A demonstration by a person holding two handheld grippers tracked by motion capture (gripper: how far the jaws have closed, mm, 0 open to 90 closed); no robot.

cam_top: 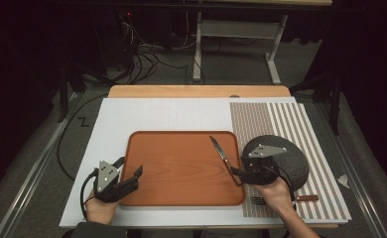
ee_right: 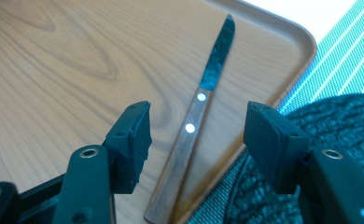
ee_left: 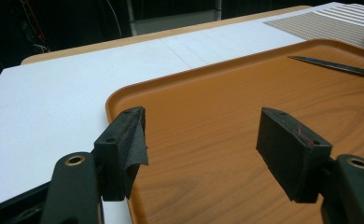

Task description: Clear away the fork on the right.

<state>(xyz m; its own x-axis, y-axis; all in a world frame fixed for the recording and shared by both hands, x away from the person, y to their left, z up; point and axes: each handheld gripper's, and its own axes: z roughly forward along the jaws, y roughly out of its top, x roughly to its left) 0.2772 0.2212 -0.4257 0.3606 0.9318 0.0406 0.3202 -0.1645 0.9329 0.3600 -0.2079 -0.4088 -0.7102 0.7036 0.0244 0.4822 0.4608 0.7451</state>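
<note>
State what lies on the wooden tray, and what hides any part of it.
One knife lies on the tray near its right edge, blade pointing away. In the high view the right tool covers its handle end; the right gripper view shows the handle between the open jaws.

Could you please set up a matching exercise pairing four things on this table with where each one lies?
Things:
1. wood-handled knife
2. round black plate
3. wood-handled fork
4. left gripper

Places:
A. on the striped mat, near the front edge
B. jaws open over the orange tray's left edge
C. on the tray, by its right rim
D. on the striped mat, right of the tray

Pairs: 1-C, 2-D, 3-A, 4-B
</note>
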